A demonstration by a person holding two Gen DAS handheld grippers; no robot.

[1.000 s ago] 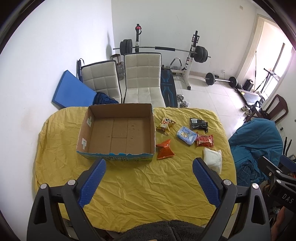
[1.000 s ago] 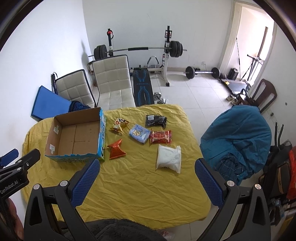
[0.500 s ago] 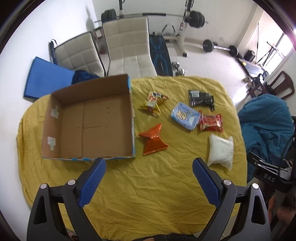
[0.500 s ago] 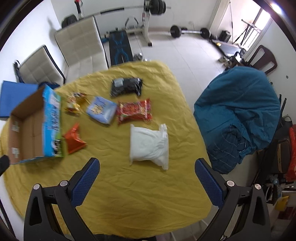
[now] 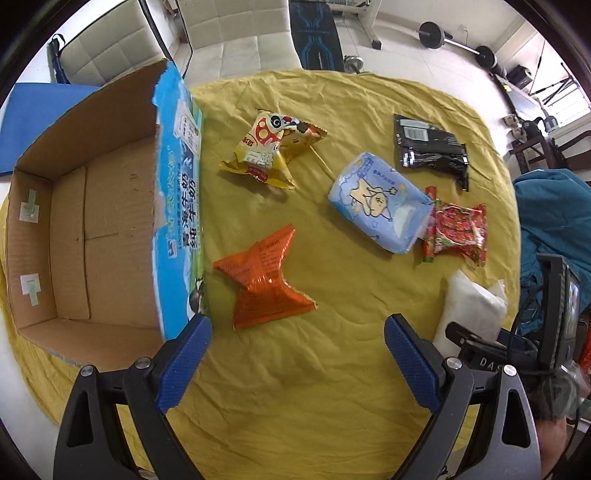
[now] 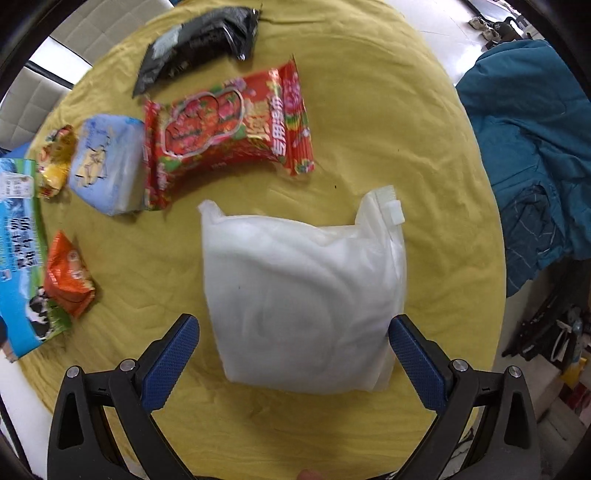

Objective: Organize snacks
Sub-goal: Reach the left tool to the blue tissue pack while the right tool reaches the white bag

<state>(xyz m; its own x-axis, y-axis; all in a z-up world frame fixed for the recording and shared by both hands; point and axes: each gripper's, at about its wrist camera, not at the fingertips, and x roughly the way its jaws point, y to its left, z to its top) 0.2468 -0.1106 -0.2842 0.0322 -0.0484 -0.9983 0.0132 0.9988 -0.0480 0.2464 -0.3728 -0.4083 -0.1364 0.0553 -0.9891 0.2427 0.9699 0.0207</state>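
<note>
The white bag, lying at twelve o'clock between the spread fingers of the empty right gripper, is being risked slipping if pinched loosely, while the left gripper is being held spread and empty.

A round table under a wrinkled yellow cloth fills most of both views. Behind it stand two cream padded chairs on a pale tiled floor. A black and blue weight bench and a barbell lie farther back. A blue mat leans at the left. Teal fabric is heaped at the right.
</note>
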